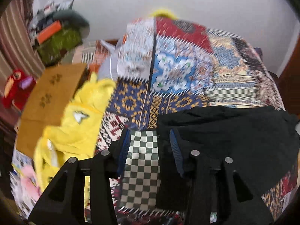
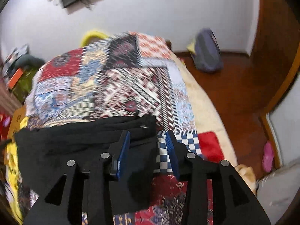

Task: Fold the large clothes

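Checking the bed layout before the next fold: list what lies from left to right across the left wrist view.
Red plush toy → brown cardboard box → yellow garment → checkered patch of the bedspread between the open left gripper → black garment.

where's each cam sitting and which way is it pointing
Left wrist view: sits on the left gripper, looking forward and down over the patchwork bedspread; a yellow garment lies left, a black garment right. Its two open fingers show.
Right wrist view: sits on the right gripper, angled down at the black garment's right edge, with wooden floor beyond. Its two open fingers show.
Both share the bedspread, the black garment and the white wall.
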Tool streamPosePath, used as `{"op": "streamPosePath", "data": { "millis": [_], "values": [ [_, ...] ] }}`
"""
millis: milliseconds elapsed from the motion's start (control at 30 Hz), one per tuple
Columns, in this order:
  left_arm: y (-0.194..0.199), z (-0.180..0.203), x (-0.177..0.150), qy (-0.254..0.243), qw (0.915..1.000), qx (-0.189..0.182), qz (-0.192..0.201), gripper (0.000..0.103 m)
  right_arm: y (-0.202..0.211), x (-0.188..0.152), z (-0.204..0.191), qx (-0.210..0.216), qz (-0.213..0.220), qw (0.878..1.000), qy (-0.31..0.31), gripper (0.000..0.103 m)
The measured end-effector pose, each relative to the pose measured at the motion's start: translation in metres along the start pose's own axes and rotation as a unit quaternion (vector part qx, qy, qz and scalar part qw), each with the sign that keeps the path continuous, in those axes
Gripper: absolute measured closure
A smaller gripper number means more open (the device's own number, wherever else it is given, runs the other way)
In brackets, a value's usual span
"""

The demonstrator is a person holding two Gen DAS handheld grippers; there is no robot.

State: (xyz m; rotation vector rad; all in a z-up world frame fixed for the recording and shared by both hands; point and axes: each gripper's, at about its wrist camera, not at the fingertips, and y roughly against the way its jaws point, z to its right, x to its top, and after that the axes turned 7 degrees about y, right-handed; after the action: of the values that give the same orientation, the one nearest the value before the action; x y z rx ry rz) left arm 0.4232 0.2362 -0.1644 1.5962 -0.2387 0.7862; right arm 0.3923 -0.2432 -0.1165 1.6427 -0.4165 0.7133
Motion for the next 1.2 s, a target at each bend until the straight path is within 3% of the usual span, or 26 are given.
{"op": "streamPosePath", "data": {
  "millis": [233, 433, 533, 700, 800, 1067, 1200],
  "values": [
    [0.050, 0.057, -0.023, -0.081, 0.9946, -0.055, 0.034, 0.056, 0.028, -0.004, -0.078, 0.064, 0.049, 0.994, 0.078, 0.057],
    [0.040, 0.118, -0.044, -0.118, 0.9878, -0.098, 0.030, 0.055, -0.008, -0.021, -0.140, 0.114, 0.028, 0.986, 0.119, 0.056],
    [0.016, 0.137, -0.049, -0.118, 0.9892, -0.084, 0.024, 0.055, -0.040, -0.030, -0.155, 0.100, 0.001, 0.986, 0.131, 0.056],
    [-0.018, 0.141, -0.046, -0.099, 0.9922, -0.070, 0.029, 0.050, -0.075, -0.037, -0.149, 0.090, -0.001, 0.990, 0.106, 0.041],
    [-0.024, 0.139, -0.047, -0.096, 0.9923, -0.071, 0.033, 0.048, -0.075, -0.036, -0.149, 0.090, -0.005, 0.990, 0.110, 0.039],
    [0.003, 0.123, -0.055, -0.095, 0.9929, -0.065, 0.029, 0.048, -0.052, -0.042, -0.148, 0.088, -0.021, 0.991, 0.101, 0.039],
    [0.029, 0.098, -0.064, -0.064, 0.9951, -0.069, 0.030, 0.037, -0.033, -0.044, -0.148, 0.088, -0.025, 0.991, 0.101, 0.039]
  ]
}}
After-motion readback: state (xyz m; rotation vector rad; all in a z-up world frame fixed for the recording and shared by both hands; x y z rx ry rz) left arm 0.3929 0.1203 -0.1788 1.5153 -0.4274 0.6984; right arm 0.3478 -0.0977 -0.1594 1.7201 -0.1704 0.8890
